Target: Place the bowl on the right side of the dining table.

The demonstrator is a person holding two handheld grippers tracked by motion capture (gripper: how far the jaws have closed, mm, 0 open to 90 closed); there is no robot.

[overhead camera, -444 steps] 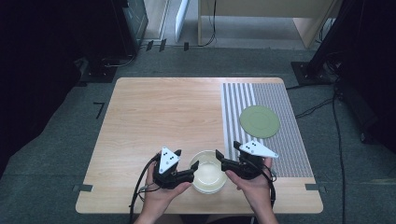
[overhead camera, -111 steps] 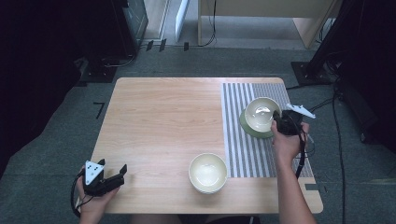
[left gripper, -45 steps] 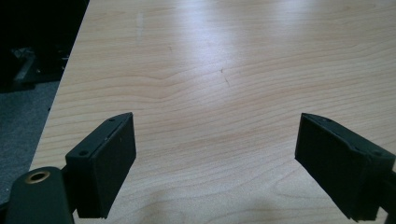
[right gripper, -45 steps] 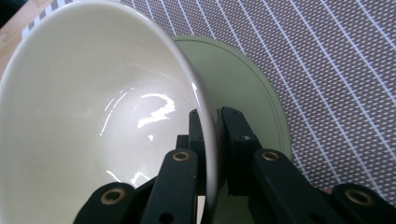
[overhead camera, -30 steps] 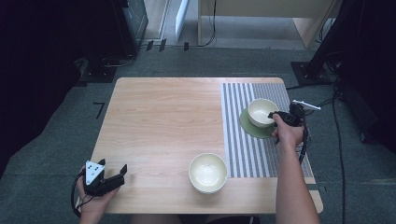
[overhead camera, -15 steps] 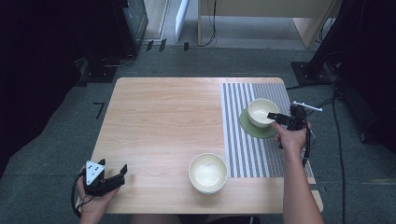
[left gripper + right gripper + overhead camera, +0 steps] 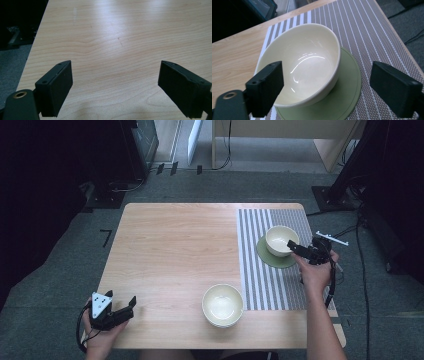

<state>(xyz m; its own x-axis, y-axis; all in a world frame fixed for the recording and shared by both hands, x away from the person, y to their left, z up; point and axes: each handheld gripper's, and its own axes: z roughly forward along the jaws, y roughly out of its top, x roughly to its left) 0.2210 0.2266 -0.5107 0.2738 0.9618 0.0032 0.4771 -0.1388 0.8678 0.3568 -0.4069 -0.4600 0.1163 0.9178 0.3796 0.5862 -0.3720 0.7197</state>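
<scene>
- There's a light wooden table [image 7: 175, 255] with a striped placemat [image 7: 272, 280] laid over its right side.
- A cream bowl [image 7: 281, 240] sits upright on a round green plate [image 7: 276, 260] toward the far end of that placemat. From the right gripper view the bowl [image 7: 304, 62] is empty and glossy inside, sitting a bit off-centre on the plate [image 7: 347, 95].
- The right gripper [image 7: 300, 250] is held just beside that bowl, on its right side, jaws spread wide apart with nothing between them. Can't tell if a jaw tip actually touches the rim.
- A second cream bowl [image 7: 223, 305], also empty, sits on the bare wood near the front edge, right up against the placemat's left border.
- The left gripper [image 7: 122, 309] rests way over at the front-left corner of the table, well apart from both bowls. Its jaws are wide open too, with bare wood [image 7: 120, 50] ahead of them.
</scene>
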